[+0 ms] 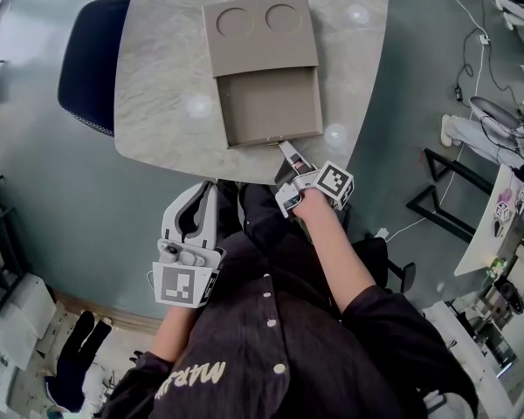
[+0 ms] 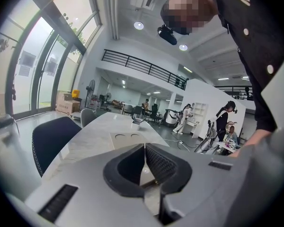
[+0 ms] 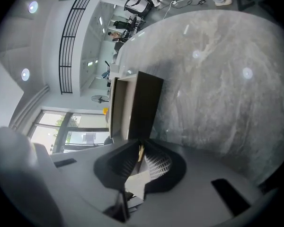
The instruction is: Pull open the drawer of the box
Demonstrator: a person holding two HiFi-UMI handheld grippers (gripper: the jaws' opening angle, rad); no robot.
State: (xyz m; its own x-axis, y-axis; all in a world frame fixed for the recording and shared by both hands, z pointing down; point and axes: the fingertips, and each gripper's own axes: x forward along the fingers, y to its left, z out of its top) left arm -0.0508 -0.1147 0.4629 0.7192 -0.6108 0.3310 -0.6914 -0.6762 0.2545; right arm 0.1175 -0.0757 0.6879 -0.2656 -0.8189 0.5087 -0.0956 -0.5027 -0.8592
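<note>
A tan box (image 1: 260,37) with two round recesses in its top lies on the marble table (image 1: 157,94). Its drawer (image 1: 271,107) stands pulled out toward me, empty inside. My right gripper (image 1: 286,147) is at the drawer's front edge, shut on a thin tan pull tab (image 3: 140,151). The drawer's dark front (image 3: 143,105) rises just beyond the jaws. My left gripper (image 1: 206,187) hangs below the table's near edge by my body, shut with nothing in it. The left gripper view looks over its closed tips (image 2: 145,146) at the box (image 2: 128,139) farther along the table.
A dark blue chair (image 1: 92,59) stands at the table's left side. Cables, a black stand (image 1: 445,199) and white shelving (image 1: 506,225) crowd the floor on the right. The table's near edge (image 1: 244,177) lies just behind the drawer front.
</note>
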